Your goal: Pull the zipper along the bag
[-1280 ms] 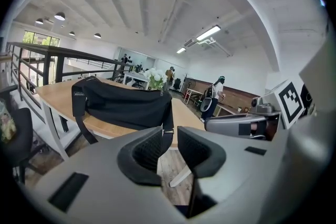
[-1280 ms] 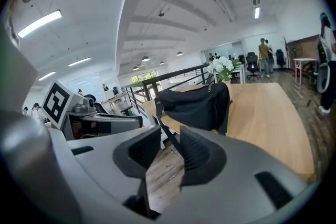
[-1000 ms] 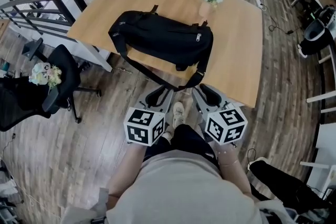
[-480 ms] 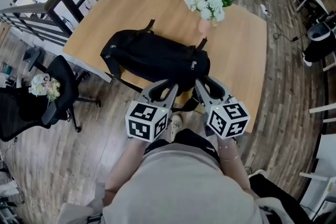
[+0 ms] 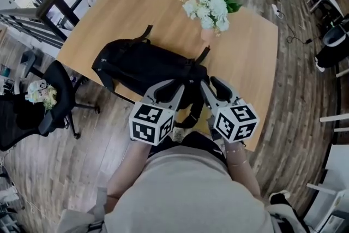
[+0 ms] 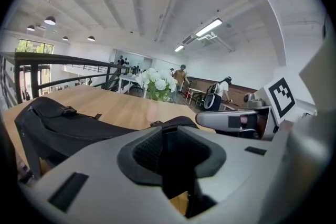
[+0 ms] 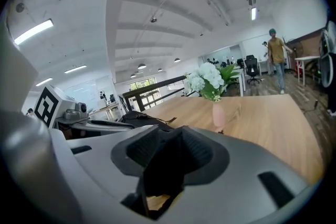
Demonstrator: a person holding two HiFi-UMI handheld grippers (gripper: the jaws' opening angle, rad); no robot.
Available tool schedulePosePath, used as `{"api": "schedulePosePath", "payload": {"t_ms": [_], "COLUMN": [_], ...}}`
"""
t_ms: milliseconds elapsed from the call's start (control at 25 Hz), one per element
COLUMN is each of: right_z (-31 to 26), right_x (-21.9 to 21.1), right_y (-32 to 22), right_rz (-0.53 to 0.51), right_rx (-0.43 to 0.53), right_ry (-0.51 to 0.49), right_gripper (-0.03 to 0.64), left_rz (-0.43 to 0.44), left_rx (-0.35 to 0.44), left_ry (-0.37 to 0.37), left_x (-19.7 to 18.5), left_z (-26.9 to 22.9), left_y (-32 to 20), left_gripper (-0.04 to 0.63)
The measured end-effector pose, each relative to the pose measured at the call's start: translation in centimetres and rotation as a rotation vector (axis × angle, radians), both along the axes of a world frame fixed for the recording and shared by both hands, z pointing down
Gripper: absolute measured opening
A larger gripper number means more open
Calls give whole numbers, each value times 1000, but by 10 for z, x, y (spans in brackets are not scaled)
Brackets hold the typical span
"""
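Head view has both tongs side by side at the near edge of the table [image 5: 136, 3], just over the near side of the bag [image 5: 142, 65]. Your left gripper [image 5: 168, 89] stands open with nothing between its jaws. Your right gripper [image 5: 214, 87] has just been opening its jaws, and they too grip nothing; only the dark bag shows beyond them.

You look to be on the approach, so settle roles before you close. One tong should pinch the fabric beside the zip to steady it, and the other should take the pull. I cannot pick out the pull from here, so find it before committing. The zip line [image 6: 89, 136] runs lengthwise across the bag, so draw along it, low and level, rather than lifting.

Keep clear of the strap [image 5: 191, 114] hanging off the table edge. The vase of flowers [image 5: 210, 8] stands just behind the bag's right end, and a dragged bag could knock it over.
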State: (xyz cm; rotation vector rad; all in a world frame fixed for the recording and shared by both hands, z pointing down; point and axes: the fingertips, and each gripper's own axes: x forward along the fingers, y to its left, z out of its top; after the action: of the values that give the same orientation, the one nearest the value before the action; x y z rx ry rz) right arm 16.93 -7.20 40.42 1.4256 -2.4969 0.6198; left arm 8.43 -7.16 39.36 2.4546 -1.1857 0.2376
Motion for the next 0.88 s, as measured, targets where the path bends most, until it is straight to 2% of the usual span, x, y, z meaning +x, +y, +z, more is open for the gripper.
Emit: {"api": "schedulePosePath", "payload": {"t_ms": [280,520,640,880], "right_z": [5,7,12,14], "right_x": [-1,-4,-10,-11], "right_y": [0,2,3,10], "right_rz": [-25,-13,-26,19], "right_rx": [-25,-42,-63,-100], "right_ry": [-22,-53,-54,-83], "right_gripper": [158,177,239,239], "left_rz": [3,44,77,133], "left_rx": [-27,-41,-59,-86], "left_ry": [0,7,21,21], "left_x": [6,12,13,14], "left_z": [9,11,14,14], "left_y": [-5,-4,-5,-3], "left_gripper": [101,101,101,101]}}
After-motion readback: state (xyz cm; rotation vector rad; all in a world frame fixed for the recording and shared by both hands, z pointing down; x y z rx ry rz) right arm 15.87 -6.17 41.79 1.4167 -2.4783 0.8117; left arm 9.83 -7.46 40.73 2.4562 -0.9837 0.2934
